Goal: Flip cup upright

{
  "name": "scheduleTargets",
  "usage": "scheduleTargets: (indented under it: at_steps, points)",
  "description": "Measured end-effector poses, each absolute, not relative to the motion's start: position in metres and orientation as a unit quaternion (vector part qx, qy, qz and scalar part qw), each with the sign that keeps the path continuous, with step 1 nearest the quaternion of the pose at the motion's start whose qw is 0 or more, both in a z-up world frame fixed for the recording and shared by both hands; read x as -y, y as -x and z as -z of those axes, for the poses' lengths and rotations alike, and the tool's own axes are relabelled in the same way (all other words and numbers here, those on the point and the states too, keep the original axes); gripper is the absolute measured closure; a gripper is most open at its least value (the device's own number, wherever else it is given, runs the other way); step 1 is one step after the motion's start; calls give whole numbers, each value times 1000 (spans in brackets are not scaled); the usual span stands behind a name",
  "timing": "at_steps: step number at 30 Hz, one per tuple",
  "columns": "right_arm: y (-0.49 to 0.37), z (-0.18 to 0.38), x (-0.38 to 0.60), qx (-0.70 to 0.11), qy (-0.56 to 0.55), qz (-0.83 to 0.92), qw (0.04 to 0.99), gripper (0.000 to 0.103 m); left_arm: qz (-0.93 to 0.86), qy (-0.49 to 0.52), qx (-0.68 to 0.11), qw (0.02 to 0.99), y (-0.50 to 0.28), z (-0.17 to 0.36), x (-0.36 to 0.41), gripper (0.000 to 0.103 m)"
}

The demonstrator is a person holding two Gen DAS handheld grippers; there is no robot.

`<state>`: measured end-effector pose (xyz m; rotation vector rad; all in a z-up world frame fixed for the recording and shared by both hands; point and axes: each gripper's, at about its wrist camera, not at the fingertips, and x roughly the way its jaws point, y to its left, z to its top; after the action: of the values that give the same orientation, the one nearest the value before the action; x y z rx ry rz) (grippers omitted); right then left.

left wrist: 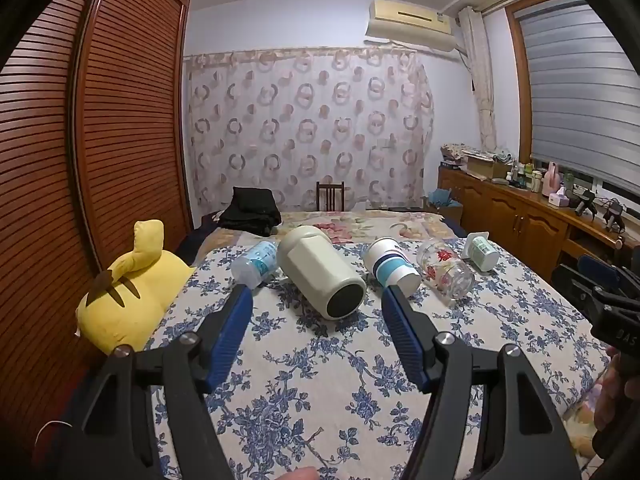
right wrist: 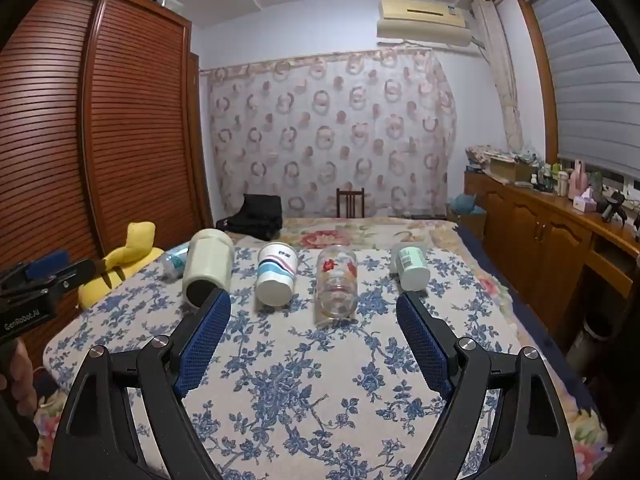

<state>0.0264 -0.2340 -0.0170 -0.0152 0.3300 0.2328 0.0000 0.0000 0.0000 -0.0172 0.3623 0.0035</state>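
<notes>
Several cups lie on their sides in a row on the bed. From left: a clear plastic bottle with a blue label [left wrist: 256,262], a large cream tumbler [left wrist: 320,270] [right wrist: 209,266], a white paper cup with blue stripes [left wrist: 391,265] [right wrist: 277,272], a clear glass with red flowers [left wrist: 444,270] [right wrist: 337,282], and a small pale green cup [left wrist: 482,252] [right wrist: 412,266]. My left gripper [left wrist: 316,294] is open and empty, just short of the cream tumbler. My right gripper [right wrist: 314,300] is open and empty, short of the paper cup and the glass.
The bed has a blue floral cover [left wrist: 320,380]. A yellow plush toy [left wrist: 132,288] lies at its left edge beside a wooden wardrobe [left wrist: 80,160]. Black clothing [left wrist: 252,212] lies at the far end. A wooden cabinet with clutter [right wrist: 560,232] runs along the right.
</notes>
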Motion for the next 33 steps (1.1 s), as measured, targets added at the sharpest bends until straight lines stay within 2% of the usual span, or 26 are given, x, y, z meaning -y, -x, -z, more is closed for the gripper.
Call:
scheduleTargets:
  at_steps: [33]
  points:
    - [-27, 17, 234, -168, 4, -117, 979, 16, -2, 7, -179, 984, 0, 0, 0, 36]
